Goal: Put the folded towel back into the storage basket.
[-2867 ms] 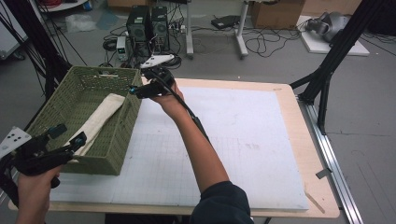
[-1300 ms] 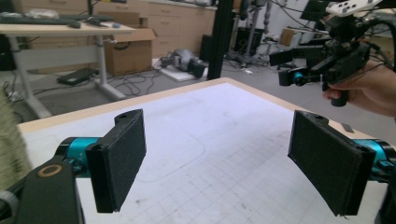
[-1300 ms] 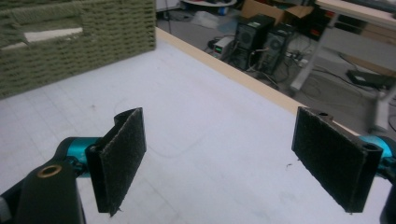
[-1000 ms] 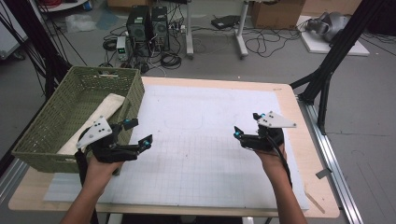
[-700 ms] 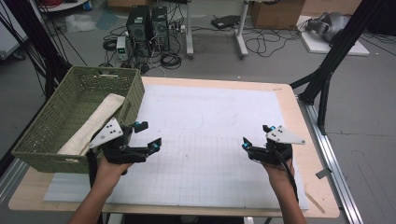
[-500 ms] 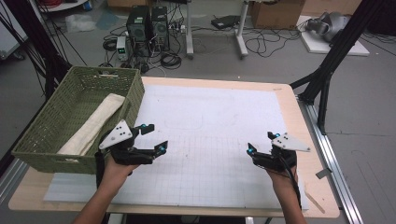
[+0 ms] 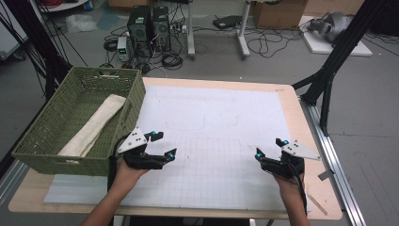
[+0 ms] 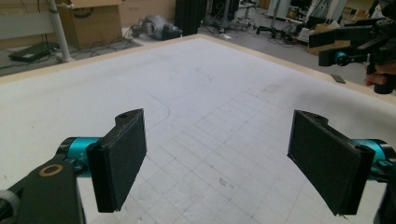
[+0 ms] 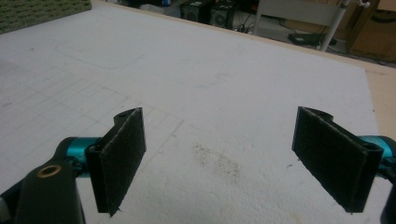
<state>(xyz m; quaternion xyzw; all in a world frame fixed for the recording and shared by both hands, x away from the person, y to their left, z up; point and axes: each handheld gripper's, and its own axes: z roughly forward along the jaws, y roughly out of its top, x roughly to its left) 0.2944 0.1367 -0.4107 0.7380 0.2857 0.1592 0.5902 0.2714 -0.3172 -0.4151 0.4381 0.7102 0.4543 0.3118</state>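
Both grippers sit low near the front edge of the table (image 7: 226,84), w/ nothing between their jaws, which reads as a rest pose w/ the work apparently done. Left gripper (image 7: 162,146) is near the front-left corner, just beside the green basket (image 7: 56,155); its 2 jaws are spread wide over bare white mat (image 8: 210,93) in the left gripper view, holding nothing. Right gripper (image 7: 268,148) is toward the front-right corner, well apart from the left; its own view likewise shows 2 pads wide apart above the mat, w/ a faint dirty smudge (image 9: 219,161) on the surface below. The rolled cream cloth (image 7: 94,125) lies inside the basket at the table's left edge, slanted along the length, far end up near the back-right inner corner, near end toward the front wall. Probably it lies diagonal bc it's long for the basket floor. Jaws likely left open bc there's nothing more to pick: the mat carries no other item. Judgement: cloth stowed, hands parked clear so neither snags the basket rim.
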